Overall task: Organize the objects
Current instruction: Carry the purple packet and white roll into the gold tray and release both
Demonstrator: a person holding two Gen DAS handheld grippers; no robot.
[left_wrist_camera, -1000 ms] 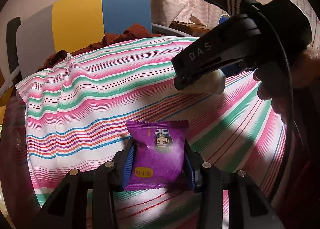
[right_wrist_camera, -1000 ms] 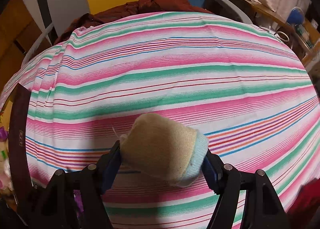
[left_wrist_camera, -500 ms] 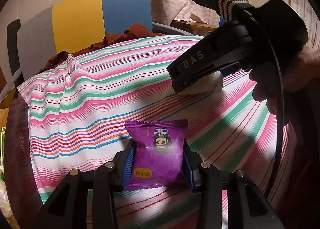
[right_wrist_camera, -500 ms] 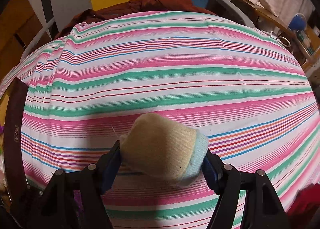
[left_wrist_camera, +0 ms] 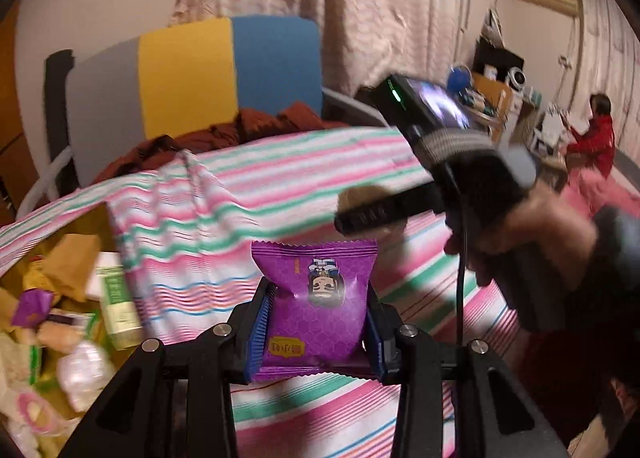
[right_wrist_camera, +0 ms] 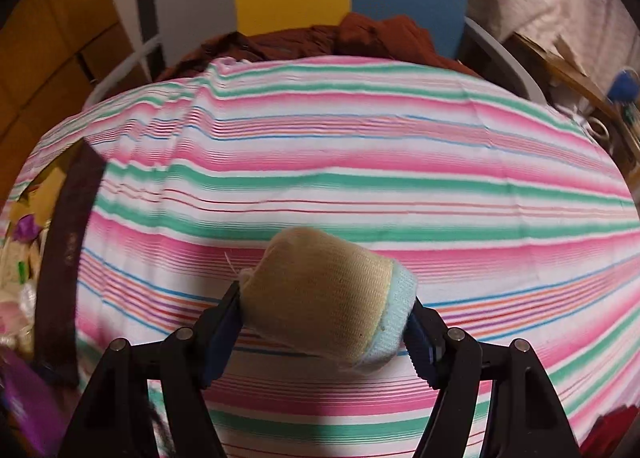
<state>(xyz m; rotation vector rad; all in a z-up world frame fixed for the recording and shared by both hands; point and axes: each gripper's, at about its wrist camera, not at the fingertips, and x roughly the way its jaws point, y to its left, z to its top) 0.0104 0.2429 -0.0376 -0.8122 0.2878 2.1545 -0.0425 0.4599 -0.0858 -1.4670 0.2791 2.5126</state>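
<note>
Left gripper (left_wrist_camera: 318, 322) swung leftward; clutter (left_wrist_camera: 60, 322)

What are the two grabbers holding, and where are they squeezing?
The left gripper pinches a purple snack packet by its two side edges. The right gripper squeezes a rolled beige sock across its two ends.

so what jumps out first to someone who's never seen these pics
A bright purple snack packet sits clamped in the left claw, and a rolled beige sock with a pale blue cuff is pinched in the right claw. Beneath both stretches a pink, green and white striped cloth, with a jumble of packets off its left edge.
</note>
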